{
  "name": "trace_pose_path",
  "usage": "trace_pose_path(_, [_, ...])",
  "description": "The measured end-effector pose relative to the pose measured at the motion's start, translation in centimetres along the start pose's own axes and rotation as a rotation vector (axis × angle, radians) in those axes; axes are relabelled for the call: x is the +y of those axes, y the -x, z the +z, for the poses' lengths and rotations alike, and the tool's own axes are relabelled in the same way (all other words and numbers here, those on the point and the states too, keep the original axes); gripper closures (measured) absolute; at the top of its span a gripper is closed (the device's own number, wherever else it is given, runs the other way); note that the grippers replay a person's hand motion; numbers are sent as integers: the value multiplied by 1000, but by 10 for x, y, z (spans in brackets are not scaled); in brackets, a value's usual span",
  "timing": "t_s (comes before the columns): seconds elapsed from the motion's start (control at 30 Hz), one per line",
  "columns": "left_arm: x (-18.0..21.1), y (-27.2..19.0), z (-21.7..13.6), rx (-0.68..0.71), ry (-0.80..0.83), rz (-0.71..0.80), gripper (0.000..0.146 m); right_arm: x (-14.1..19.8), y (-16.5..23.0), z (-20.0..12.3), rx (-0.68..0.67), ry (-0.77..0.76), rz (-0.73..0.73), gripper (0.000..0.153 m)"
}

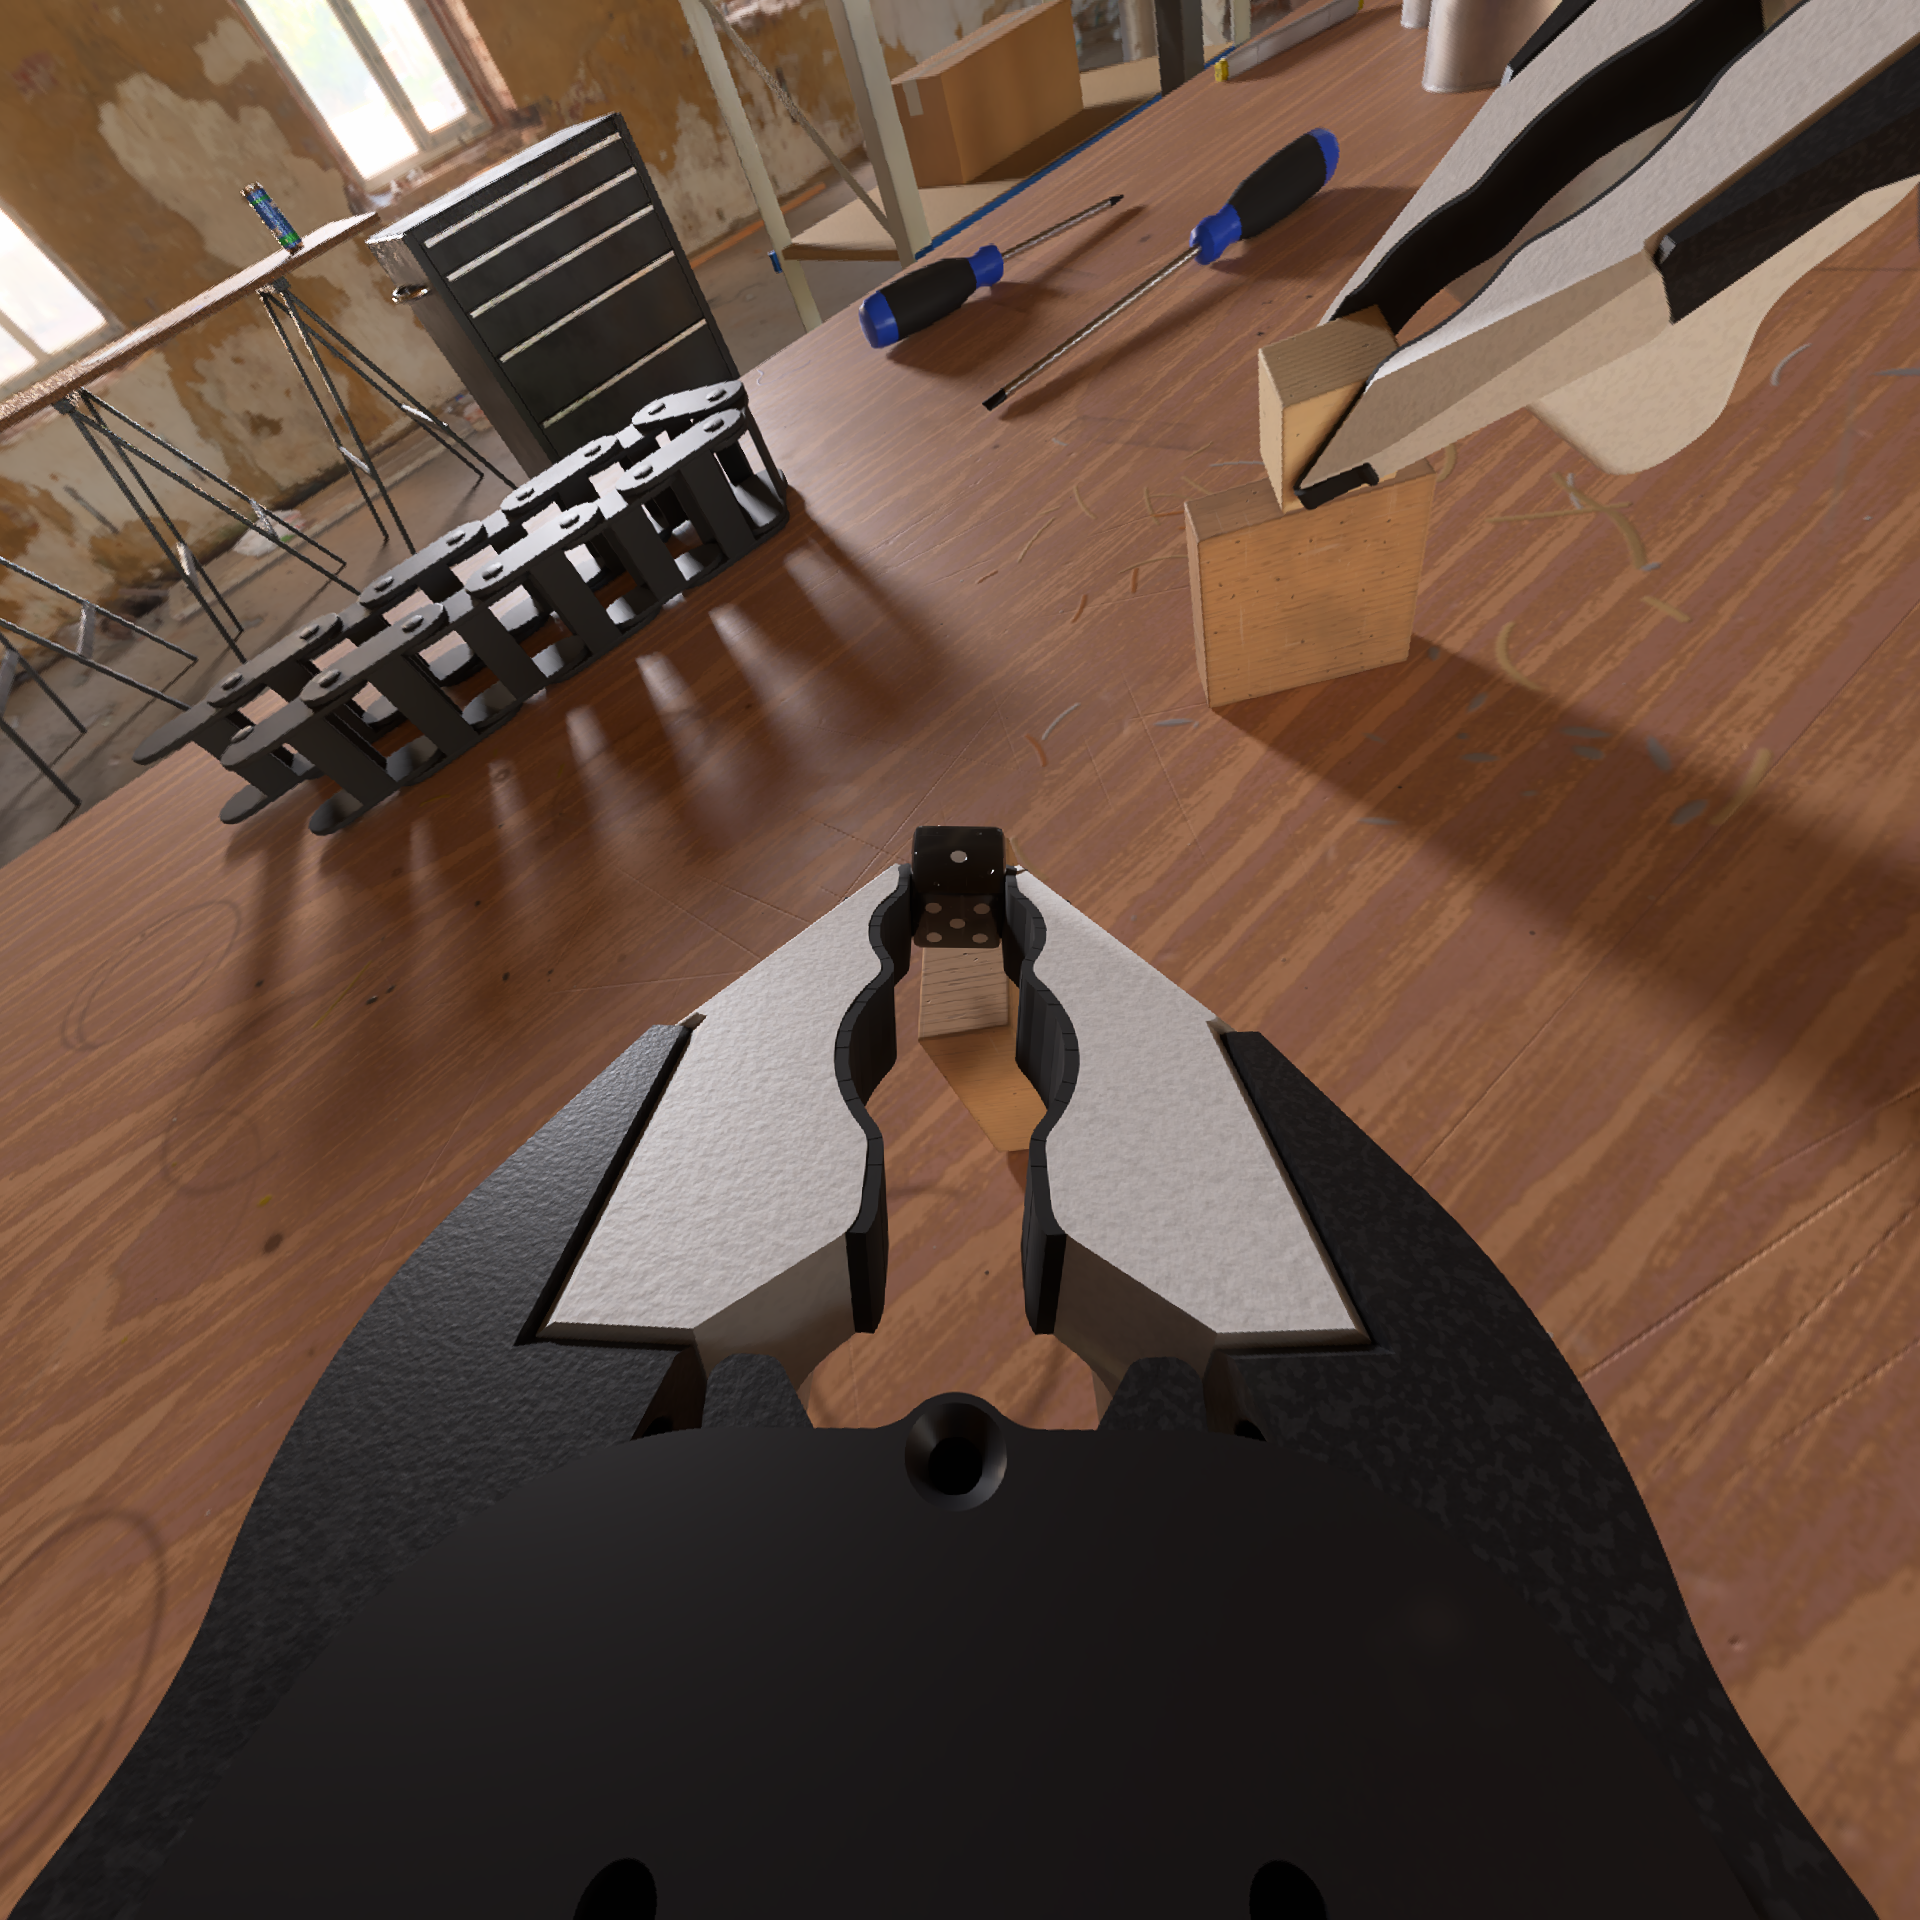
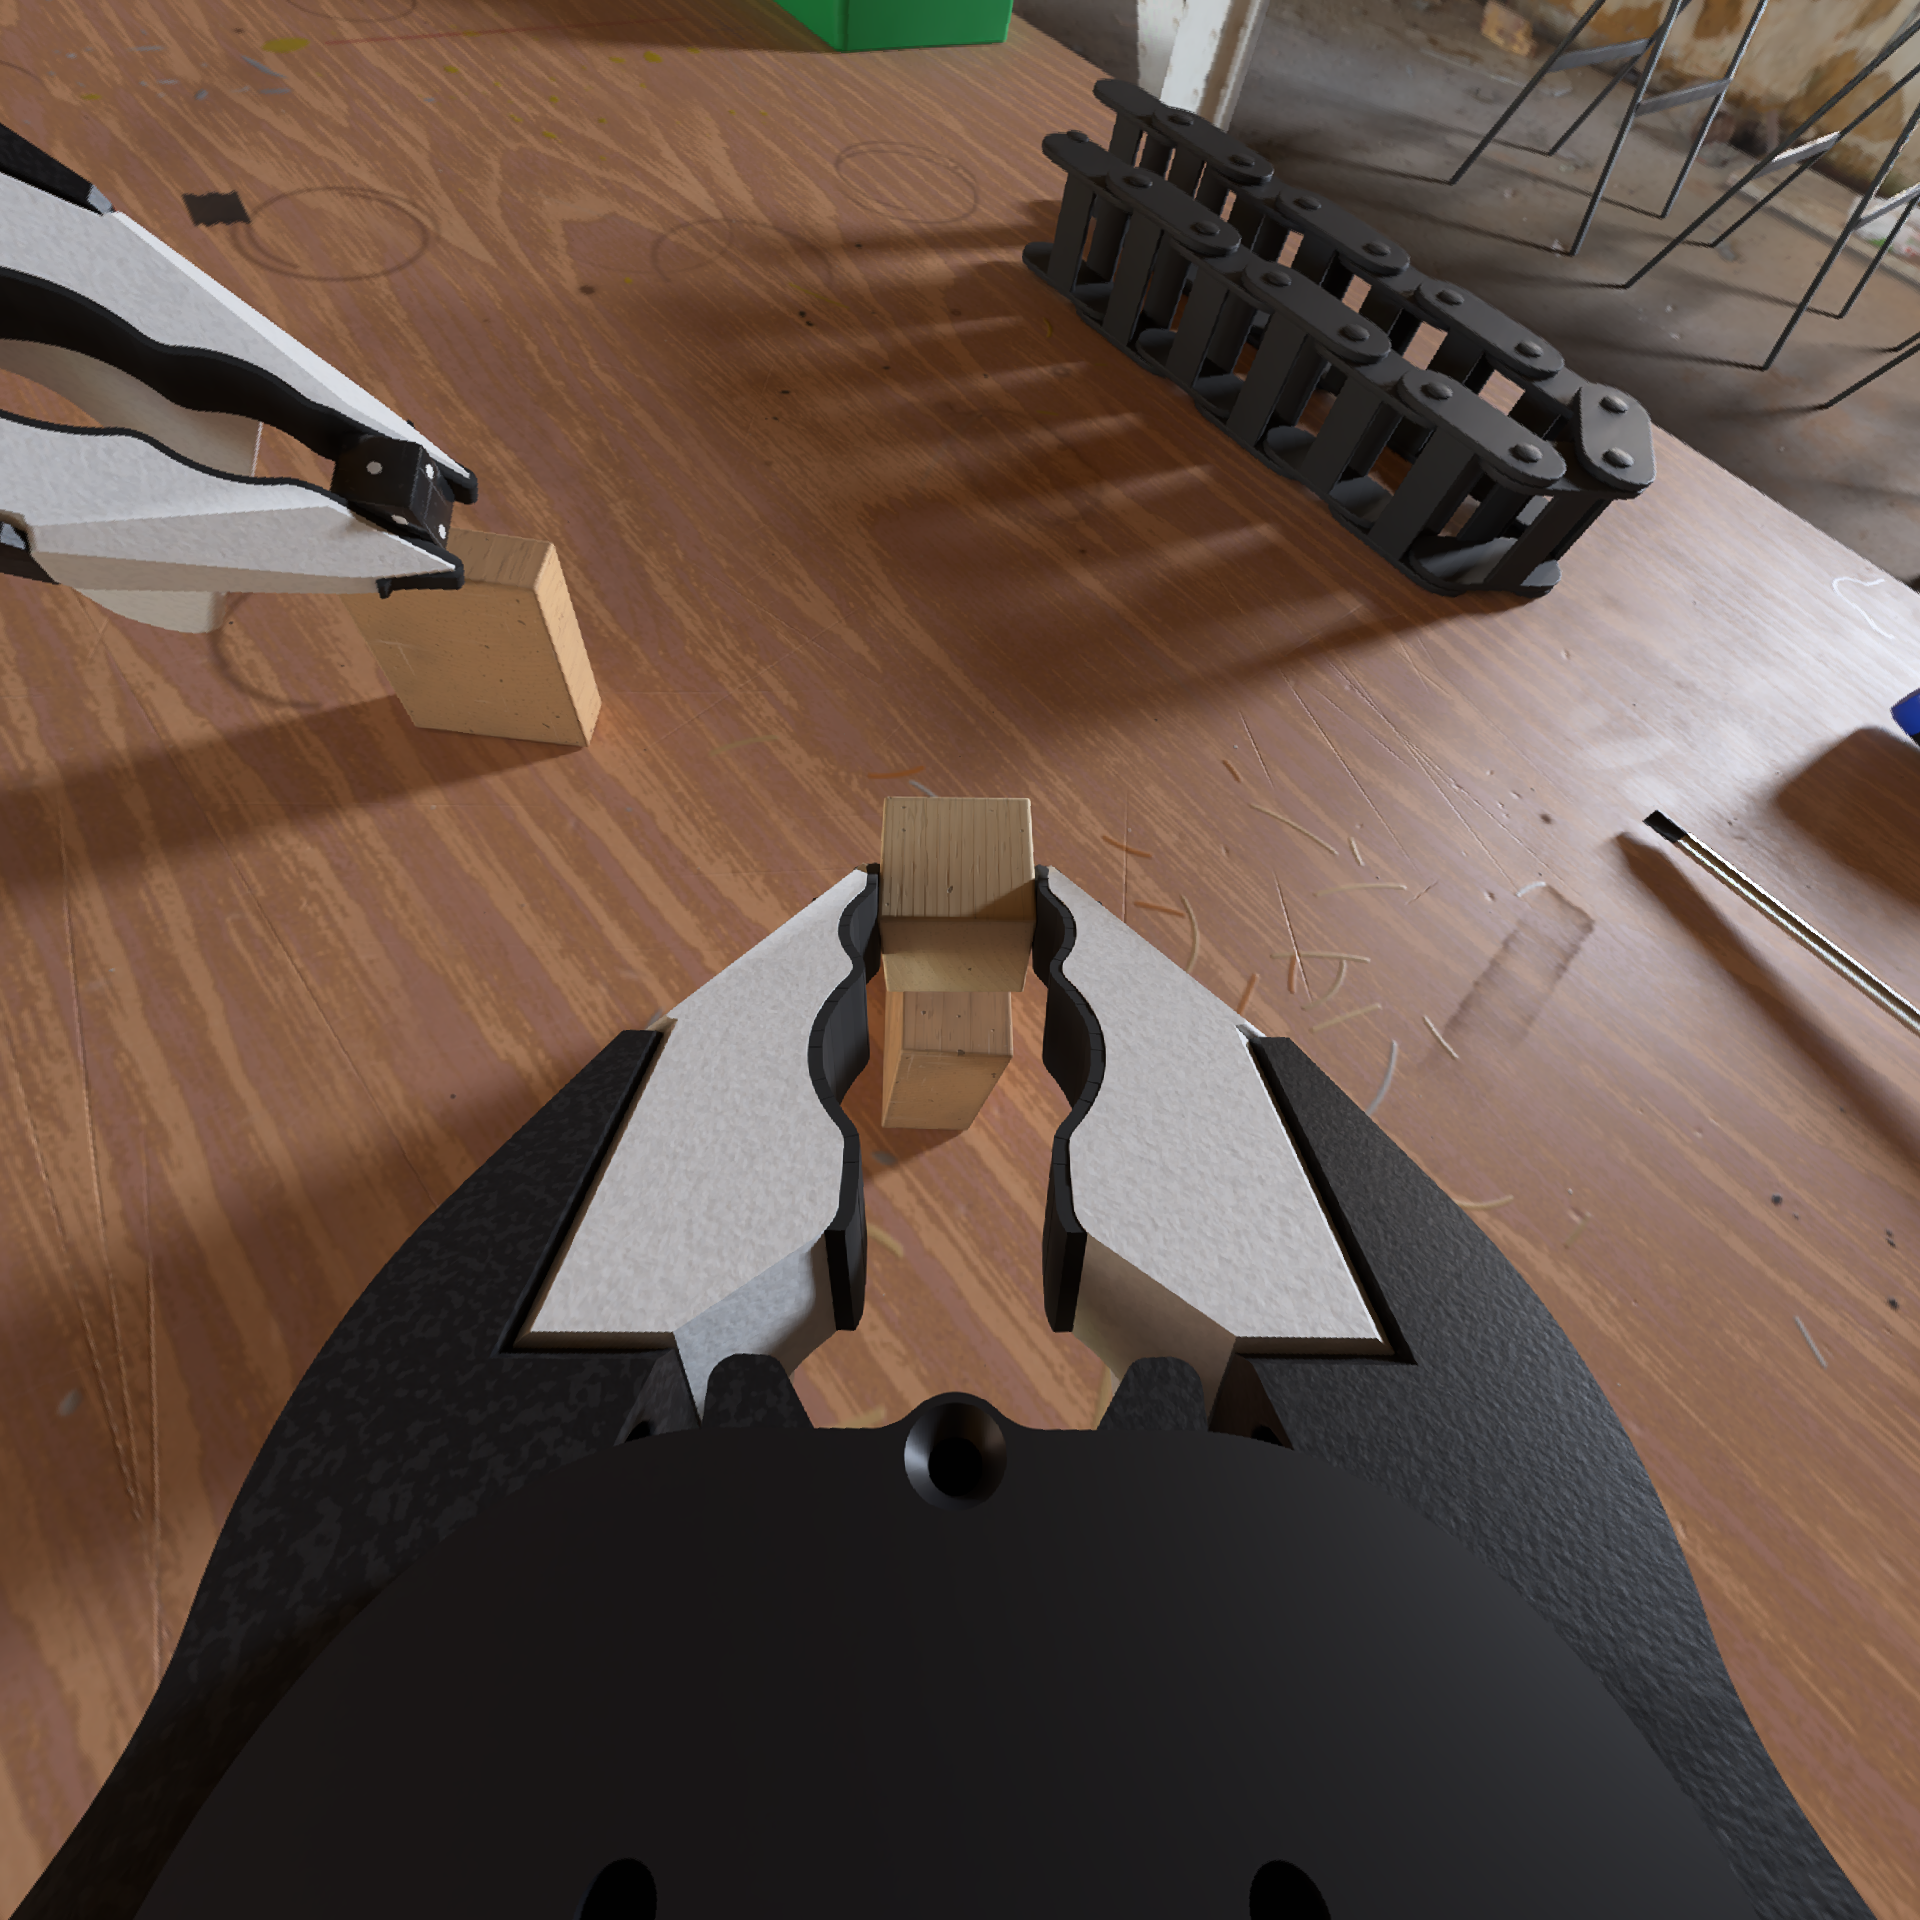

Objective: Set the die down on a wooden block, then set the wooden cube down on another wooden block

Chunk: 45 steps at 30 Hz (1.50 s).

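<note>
My left gripper (image 1: pixel 958 878) is shut on a black die (image 1: pixel 956 860) with white pips. It holds the die right over the top of an upright wooden block (image 1: pixel 964 1003); I cannot tell if they touch. In the right wrist view the left gripper (image 2: pixel 447 530), the die (image 2: pixel 398 480) and that block (image 2: pixel 488 649) show at the left. My right gripper (image 2: pixel 956 883) is shut on a pale wooden cube (image 2: pixel 956 857), directly over a second upright wooden block (image 2: pixel 943 1060). In the left wrist view the right gripper (image 1: pixel 1335 400) holds the cube (image 1: pixel 1304 400) tilted at this block's (image 1: pixel 1304 597) top edge.
A black cable chain (image 1: pixel 488 582) lies at the table's far left edge; it also shows in the right wrist view (image 2: pixel 1351 343). Two blue-and-black screwdrivers (image 1: pixel 935 301) (image 1: pixel 1262 197) lie beyond the blocks. A green box (image 2: pixel 904 21) stands at the top edge. Wood shavings litter the table (image 2: pixel 727 520).
</note>
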<state>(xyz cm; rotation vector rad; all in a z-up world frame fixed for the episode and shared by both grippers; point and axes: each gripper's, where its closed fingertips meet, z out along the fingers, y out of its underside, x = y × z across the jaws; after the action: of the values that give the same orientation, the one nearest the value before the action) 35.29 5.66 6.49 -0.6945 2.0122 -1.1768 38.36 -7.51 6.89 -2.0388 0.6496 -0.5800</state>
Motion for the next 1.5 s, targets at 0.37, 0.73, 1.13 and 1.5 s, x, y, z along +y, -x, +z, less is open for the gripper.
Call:
trace_pose_path(0.37, [0,1,1,21,-5,-37,130,-1,-1,3,-7,-17,-4,124])
trace_pose_path(0.73, [0,0,1,22,-6,-31,130,0,-1,3,-10,-21,-2,124])
trace_pose_path(1.13, [0,0,1,21,-6,-29,130,0,-1,3,-8,-21,-5,124])
trace_pose_path(1.5, [0,0,1,22,-7,-31,130,0,-1,4,-7,-23,-3,124])
